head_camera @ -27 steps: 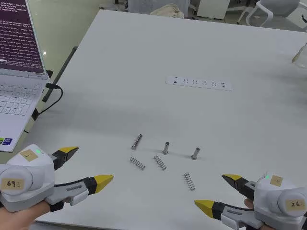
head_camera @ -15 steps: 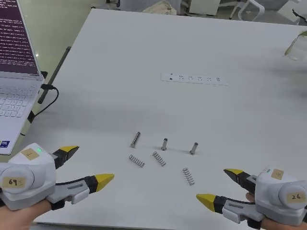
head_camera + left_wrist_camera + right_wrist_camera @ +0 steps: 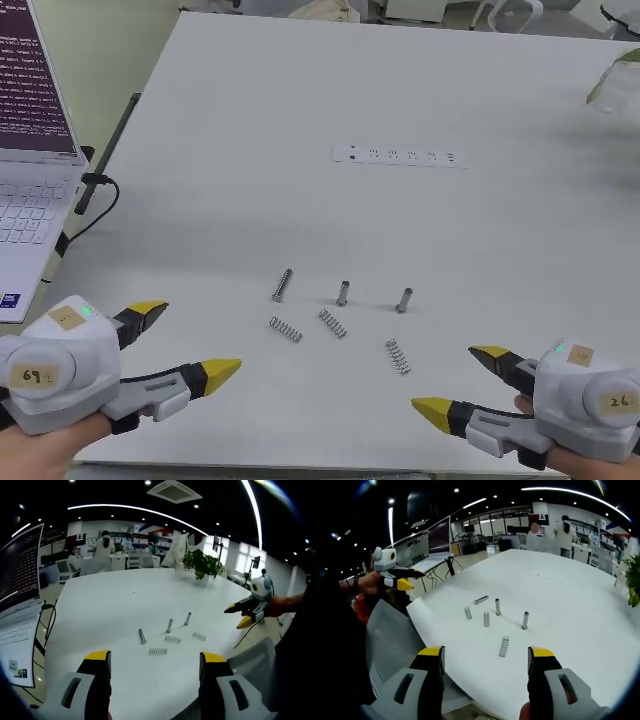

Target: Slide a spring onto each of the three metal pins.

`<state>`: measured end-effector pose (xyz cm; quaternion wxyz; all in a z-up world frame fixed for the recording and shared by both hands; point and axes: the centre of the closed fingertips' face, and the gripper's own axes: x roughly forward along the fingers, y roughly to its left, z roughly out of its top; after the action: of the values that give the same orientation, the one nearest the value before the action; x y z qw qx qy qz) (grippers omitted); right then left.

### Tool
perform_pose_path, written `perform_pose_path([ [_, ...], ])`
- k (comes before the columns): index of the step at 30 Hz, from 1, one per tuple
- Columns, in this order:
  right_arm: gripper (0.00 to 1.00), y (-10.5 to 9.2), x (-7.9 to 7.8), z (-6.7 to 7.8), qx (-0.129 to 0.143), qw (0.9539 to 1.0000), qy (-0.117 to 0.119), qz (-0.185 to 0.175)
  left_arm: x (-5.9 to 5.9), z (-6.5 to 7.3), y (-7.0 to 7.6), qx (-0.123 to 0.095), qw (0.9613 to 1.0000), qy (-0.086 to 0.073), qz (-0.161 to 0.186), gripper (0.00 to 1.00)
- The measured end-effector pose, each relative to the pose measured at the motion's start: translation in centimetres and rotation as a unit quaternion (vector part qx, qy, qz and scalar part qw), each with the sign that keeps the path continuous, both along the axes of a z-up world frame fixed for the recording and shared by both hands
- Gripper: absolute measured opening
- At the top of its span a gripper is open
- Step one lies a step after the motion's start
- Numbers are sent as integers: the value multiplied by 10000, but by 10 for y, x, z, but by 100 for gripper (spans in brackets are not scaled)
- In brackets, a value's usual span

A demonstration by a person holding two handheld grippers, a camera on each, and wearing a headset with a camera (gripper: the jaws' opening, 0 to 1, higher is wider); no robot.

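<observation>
Three metal pins stand in a row on the white table: one lying flat (image 3: 283,284), two upright (image 3: 343,293) (image 3: 404,300). Three loose springs (image 3: 285,329) (image 3: 332,323) (image 3: 397,356) lie just in front of them. My left gripper (image 3: 190,340) is open and empty at the front left, well short of the springs. My right gripper (image 3: 460,380) is open and empty at the front right, close to the rightmost spring (image 3: 504,646). The left gripper view has the lying pin (image 3: 142,636) and a spring (image 3: 158,651) straight ahead.
An open laptop (image 3: 30,150) sits at the left edge with a black cable (image 3: 85,200) beside it. A white power strip (image 3: 398,155) lies beyond the pins. The table's front edge (image 3: 300,462) runs just under both grippers. A potted plant (image 3: 202,565) stands at the far end.
The head camera has shifted a little, so the picture has moved. Both grippers stay open at the front edge. Pins and springs lie where they were.
</observation>
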<state>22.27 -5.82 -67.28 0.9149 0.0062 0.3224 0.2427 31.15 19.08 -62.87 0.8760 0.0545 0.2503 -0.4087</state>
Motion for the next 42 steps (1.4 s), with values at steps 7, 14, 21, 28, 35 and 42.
perform_pose_path([
  [7, 66, 3, -4, 0, -44, 9999, -5, -103, 3, -1, -1, 5, 9998, 20, -199, 68],
  [14, 66, 3, -7, 0, -41, 9998, -13, -197, 14, -7, -2, 5, 9996, -23, -293, 68],
  [21, 66, 1, -5, 0, -130, 9999, 45, -45, 18, -2, -5, -65, 9997, -69, -207, 67],
  [28, 66, -2, 6, 5, -110, 9999, -10, -102, 17, -4, -7, -55, 9997, -12, -227, 67],
  [35, 68, -2, 13, 8, -47, 9999, -62, -139, 22, -4, -7, -45, 9997, 21, -248, 67],
  [42, 67, -3, 11, 4, 33, 9999, 55, -159, 26, -3, -9, -21, 9997, 22, -245, 66],
])
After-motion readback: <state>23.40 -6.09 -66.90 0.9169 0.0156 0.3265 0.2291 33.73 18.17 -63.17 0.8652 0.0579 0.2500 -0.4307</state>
